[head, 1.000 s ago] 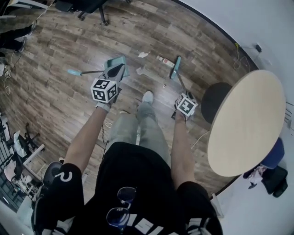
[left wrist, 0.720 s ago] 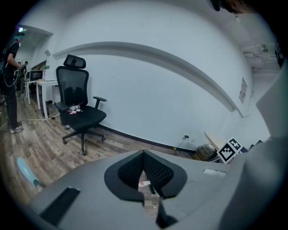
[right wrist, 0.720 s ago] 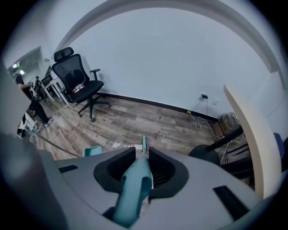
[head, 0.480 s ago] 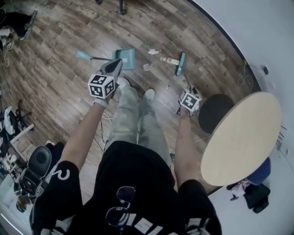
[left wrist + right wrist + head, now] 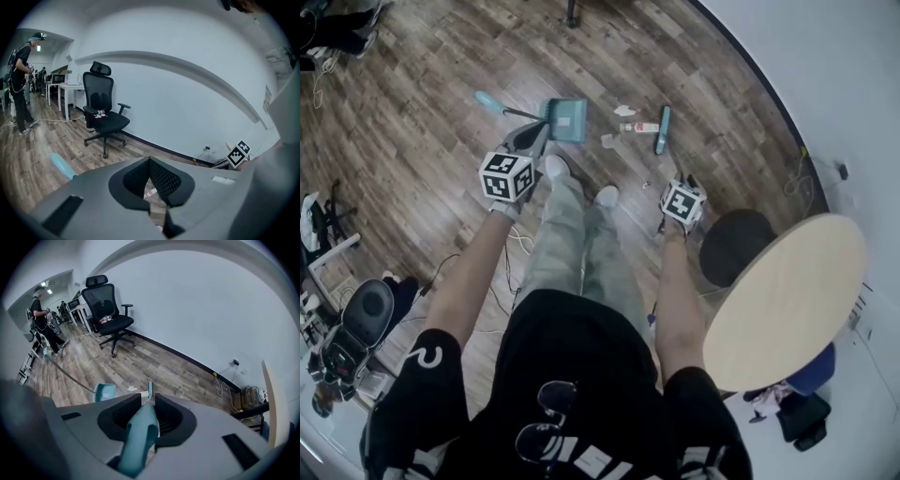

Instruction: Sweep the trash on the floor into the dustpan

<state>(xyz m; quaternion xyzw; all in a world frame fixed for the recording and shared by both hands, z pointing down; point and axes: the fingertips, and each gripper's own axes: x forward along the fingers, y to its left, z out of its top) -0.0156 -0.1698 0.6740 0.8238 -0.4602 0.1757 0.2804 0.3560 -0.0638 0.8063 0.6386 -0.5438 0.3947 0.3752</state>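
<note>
An office is shown. A wood-pattern floor (image 5: 422, 94) is bounded by plain white walls (image 5: 197, 310) with a dark skirting strip. A black swivel chair (image 5: 104, 110) with a headrest and armrests is parked on castors near the wall, and white desks (image 5: 65, 87) are lined up behind it. A round pale-wood table (image 5: 783, 300) is set close to the wall, with a black round seat (image 5: 733, 246) just beside its edge. Cables (image 5: 220, 383) are trailed along the skirting below a wall socket (image 5: 236, 363). A person (image 5: 21, 84) is seen standing at the far end.
</note>
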